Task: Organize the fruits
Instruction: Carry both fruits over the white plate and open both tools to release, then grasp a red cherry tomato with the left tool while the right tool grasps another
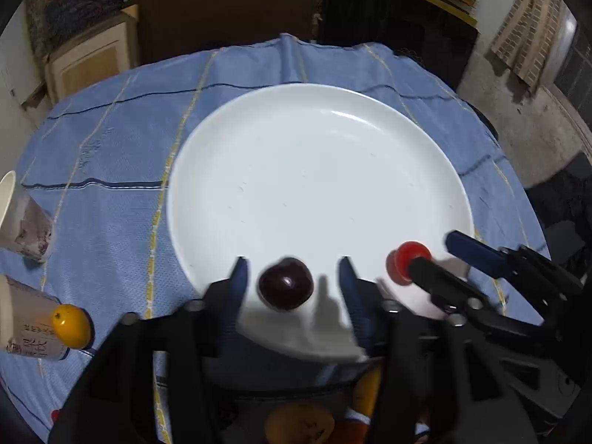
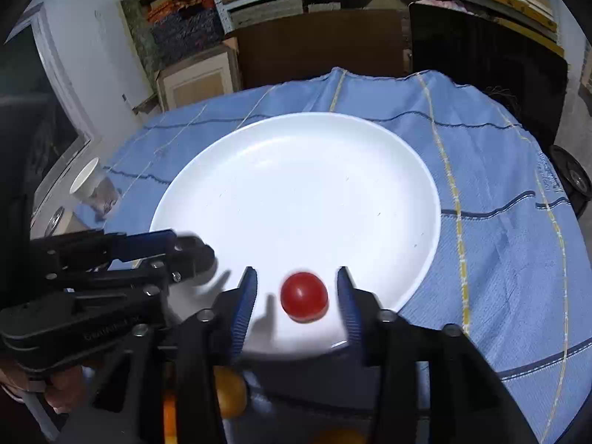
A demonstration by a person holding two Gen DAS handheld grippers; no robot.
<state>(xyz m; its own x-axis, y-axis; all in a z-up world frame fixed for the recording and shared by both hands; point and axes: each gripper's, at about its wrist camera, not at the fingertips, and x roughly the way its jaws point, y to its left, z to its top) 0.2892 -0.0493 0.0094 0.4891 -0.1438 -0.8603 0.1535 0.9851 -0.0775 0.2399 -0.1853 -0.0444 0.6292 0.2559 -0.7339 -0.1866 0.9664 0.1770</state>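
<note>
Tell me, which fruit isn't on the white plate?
The small yellow fruit. It lies off the plate on the blue cloth, beside a paper cup, while the dark cherry and the red fruit both lie on the plate.

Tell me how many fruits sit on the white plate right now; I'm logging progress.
2. A dark plum lies near the plate's front edge; a red tomato lies beside it, toward the right rim. Other fruits lie off the plate, partly hidden.

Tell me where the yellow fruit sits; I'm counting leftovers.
Left wrist view, lower left: the yellow fruit lies on the blue cloth against a paper cup, off the plate.
</note>
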